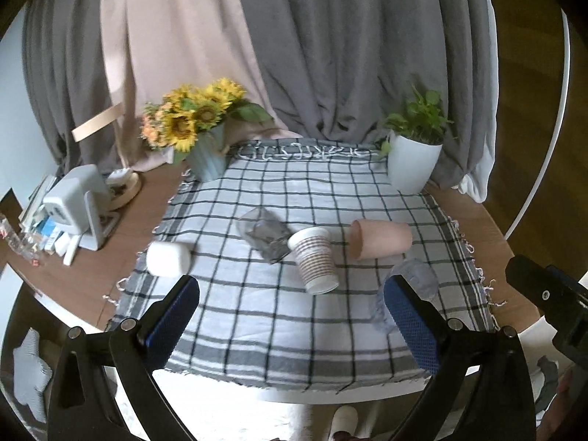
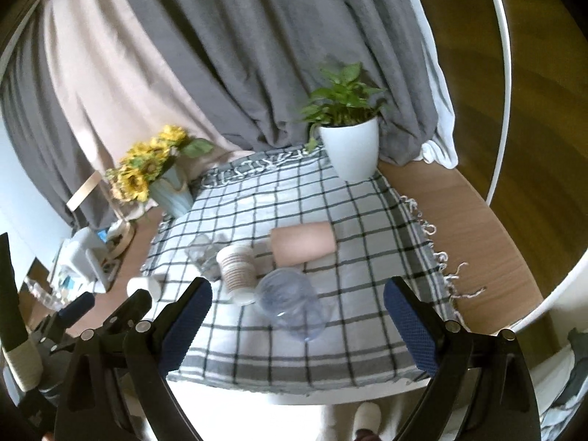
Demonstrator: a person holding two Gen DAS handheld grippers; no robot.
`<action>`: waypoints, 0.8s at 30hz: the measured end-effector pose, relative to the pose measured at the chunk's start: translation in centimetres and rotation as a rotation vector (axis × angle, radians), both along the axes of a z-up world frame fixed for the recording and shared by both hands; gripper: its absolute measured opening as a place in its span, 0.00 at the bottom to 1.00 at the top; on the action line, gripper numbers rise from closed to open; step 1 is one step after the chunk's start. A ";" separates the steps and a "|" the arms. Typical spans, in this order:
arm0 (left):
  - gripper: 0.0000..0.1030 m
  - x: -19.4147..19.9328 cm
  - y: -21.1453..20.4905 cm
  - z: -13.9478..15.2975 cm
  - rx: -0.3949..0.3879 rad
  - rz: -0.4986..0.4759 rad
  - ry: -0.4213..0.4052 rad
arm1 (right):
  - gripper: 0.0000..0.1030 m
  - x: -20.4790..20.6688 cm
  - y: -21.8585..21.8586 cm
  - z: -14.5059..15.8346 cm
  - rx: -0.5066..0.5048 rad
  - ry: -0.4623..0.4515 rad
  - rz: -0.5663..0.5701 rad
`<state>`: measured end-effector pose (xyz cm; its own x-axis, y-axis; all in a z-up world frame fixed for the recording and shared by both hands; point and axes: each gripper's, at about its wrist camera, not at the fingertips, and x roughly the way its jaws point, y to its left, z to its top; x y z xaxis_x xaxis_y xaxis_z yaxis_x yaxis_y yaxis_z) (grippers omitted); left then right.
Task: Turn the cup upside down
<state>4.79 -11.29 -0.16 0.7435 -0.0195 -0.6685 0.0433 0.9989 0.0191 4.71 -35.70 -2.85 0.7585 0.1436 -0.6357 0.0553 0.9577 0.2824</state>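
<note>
Both the left gripper (image 1: 290, 316) and right gripper (image 2: 297, 316) have black frames, silver screws, and blue textured fingers (image 1: 411, 325).

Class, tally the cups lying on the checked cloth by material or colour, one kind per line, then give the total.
Clear cups: 2 – glass tumbler, bluish plastic cup
Striped paper cup: 1
Pink cup: 1
White cup: 1
Total: 5
</note>
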 end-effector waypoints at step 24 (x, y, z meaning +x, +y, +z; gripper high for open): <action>1.00 -5.1 6.6 1.2 0.027 0.003 -0.053 | 0.93 -6.4 8.1 1.6 -0.059 -0.071 -0.008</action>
<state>-0.30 -4.72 1.02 0.7777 0.0002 -0.6287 0.0387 0.9981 0.0482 -1.67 -27.58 -1.25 0.8031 0.1010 -0.5873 0.0451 0.9724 0.2288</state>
